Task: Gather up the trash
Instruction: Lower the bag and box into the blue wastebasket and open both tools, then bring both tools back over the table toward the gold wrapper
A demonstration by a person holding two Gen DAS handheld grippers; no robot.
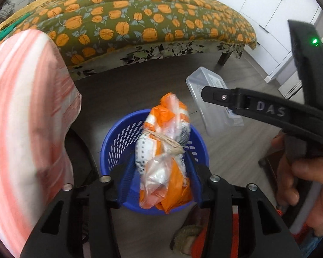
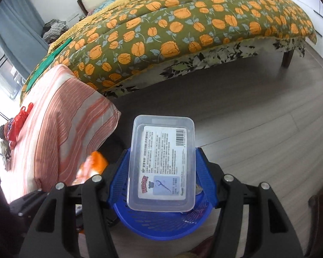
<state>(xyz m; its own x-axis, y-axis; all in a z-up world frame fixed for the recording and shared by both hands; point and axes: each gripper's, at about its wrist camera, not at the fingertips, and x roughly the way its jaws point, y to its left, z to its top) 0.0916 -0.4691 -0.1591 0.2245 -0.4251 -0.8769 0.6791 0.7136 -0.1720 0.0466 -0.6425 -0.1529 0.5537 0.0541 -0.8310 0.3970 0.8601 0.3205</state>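
My left gripper [image 1: 163, 169] is shut on an orange and clear plastic bag bundle [image 1: 165, 148] tied with string, held over a blue slotted trash basket [image 1: 118, 144] on the floor. My right gripper [image 2: 161, 167] is shut on a clear plastic box [image 2: 161, 163] with a printed label, held above the same blue basket [image 2: 161, 223]. In the left wrist view the right gripper [image 1: 210, 99] reaches in from the right with the clear box [image 1: 206, 86] in its fingers. The orange bag [image 2: 92, 167] shows at the left of the right wrist view.
A bed with an orange-flowered quilt [image 1: 139, 21] stands behind the basket, its leg [image 2: 287, 59] on the wooden floor [image 2: 269, 118]. A pink striped pillow [image 2: 60, 129] lies on the left, close to the basket. White cabinets [image 1: 279, 10] stand at the far right.
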